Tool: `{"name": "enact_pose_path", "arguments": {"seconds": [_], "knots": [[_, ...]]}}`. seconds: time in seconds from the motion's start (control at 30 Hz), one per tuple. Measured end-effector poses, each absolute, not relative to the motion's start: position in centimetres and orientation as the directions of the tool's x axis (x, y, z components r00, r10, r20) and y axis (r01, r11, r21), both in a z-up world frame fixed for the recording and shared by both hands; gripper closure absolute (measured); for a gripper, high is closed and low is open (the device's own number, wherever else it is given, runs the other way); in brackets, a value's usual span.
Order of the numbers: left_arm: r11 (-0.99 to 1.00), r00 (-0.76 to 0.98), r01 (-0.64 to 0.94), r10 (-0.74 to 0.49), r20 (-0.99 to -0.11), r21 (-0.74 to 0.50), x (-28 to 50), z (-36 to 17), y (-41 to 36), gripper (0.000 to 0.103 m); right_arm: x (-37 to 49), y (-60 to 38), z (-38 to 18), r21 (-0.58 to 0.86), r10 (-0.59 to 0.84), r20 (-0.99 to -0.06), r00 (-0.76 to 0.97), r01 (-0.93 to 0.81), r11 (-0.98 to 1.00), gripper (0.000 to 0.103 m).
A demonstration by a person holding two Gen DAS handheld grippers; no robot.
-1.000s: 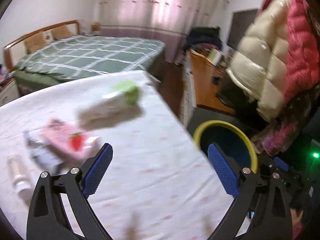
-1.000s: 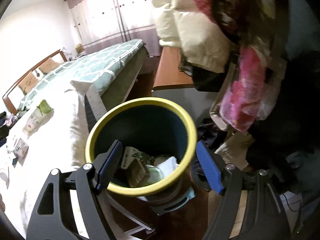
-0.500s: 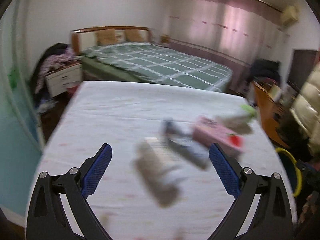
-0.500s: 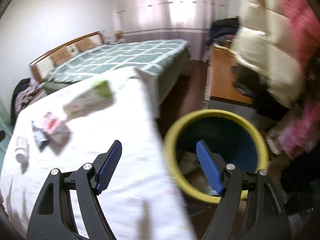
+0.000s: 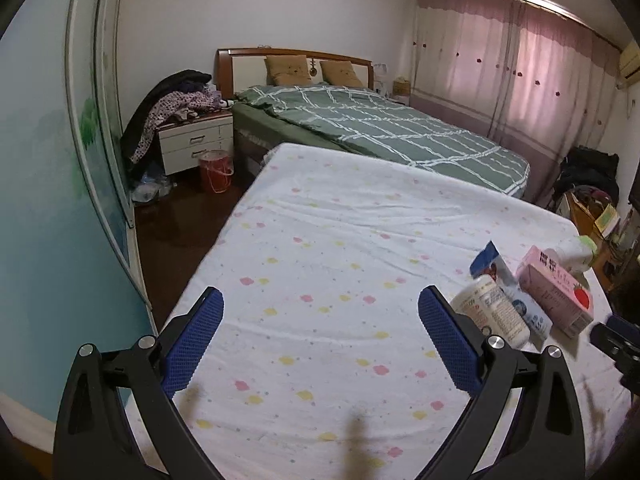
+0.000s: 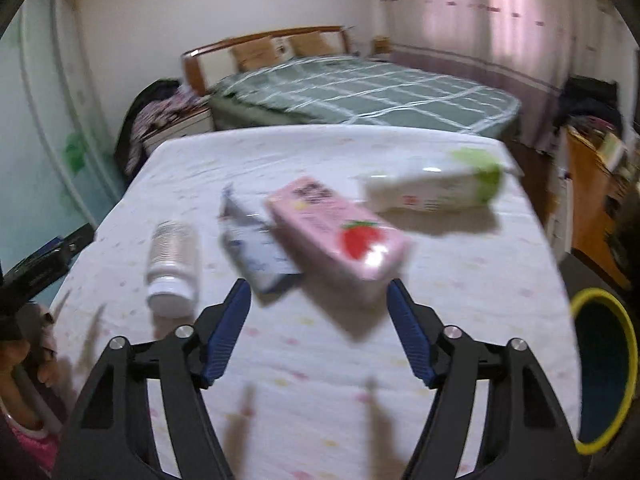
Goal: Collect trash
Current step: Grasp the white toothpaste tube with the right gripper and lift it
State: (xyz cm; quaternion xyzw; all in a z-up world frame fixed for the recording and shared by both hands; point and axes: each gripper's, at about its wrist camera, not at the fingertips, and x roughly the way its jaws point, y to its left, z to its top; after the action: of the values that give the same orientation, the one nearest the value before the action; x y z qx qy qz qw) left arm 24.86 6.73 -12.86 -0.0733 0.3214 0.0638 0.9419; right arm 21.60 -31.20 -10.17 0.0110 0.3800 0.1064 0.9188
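Trash lies just ahead of your right fingers (image 6: pixel 318 330), which have just been closing and hold nothing: carton (image 6: pixel 338 232), pouch (image 6: pixel 252 248), bottle (image 6: pixel 172 264), pack (image 6: pixel 436 188) remain on the tabletop (image 6: pixel 320 400). Left fingers (image 5: pixel 320 344) spread, empty. Bin (image 6: pixel 604 372) waits right.

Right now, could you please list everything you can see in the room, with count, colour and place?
pink carton: one, pink with a strawberry, on the white sheet, ahead of the right gripper
white bottle: one, white, lying left of the carton
blue-and-white pouch: one, between bottle and carton
green-topped pack: one, white and green, far right on the sheet
bin: one, yellow rim, dark inside, on the floor right of the sheet
bed: one, green checked cover, behind
nightstand: one, white, clothes piled on top
red basket: one, beside the nightstand
left gripper: fingers open, empty
right gripper: fingers open, just closing slightly, empty
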Motion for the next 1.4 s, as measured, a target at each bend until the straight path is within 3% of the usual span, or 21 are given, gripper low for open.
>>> {"name": "enact_pose_path", "arguments": {"seconds": [0.1,0.57,0.67,0.73,0.8,1.4], "knots": [[0.980,0.782,-0.165,0.061,-0.620,-0.113,25.0,-12.8,5.6,0.007,22.7,-29.4,-10.7,0.076,0.212,-0.714,0.667,-0.226,0.971,0.042],[0.970,0.783,-0.209,0.089,-0.616,-0.125,25.0,-12.9,5.9,0.007,28.2,-25.5,-14.1,0.005,0.166,-0.778,0.606,-0.257,0.966,0.045],[0.971,0.780,-0.205,0.087,-0.620,-0.122,25.1,-13.1,5.8,0.007,28.6,-25.7,-14.4,0.013,0.167,-0.781,0.602,-0.251,0.968,0.059],[0.971,0.781,-0.204,0.085,-0.619,-0.123,25.1,-13.1,5.7,0.007,28.7,-25.8,-14.5,0.016,0.167,-0.778,0.606,-0.246,0.969,0.082],[0.971,0.782,-0.205,0.088,-0.617,-0.122,25.0,-13.1,5.6,0.007,28.6,-26.2,-14.4,0.024,0.167,-0.775,0.609,-0.237,0.971,0.095],[0.976,0.782,-0.183,0.072,-0.619,-0.118,24.8,-13.2,5.0,0.007,21.6,-29.6,-8.4,0.102,0.237,-0.642,0.729,-0.225,0.969,0.096]]}}
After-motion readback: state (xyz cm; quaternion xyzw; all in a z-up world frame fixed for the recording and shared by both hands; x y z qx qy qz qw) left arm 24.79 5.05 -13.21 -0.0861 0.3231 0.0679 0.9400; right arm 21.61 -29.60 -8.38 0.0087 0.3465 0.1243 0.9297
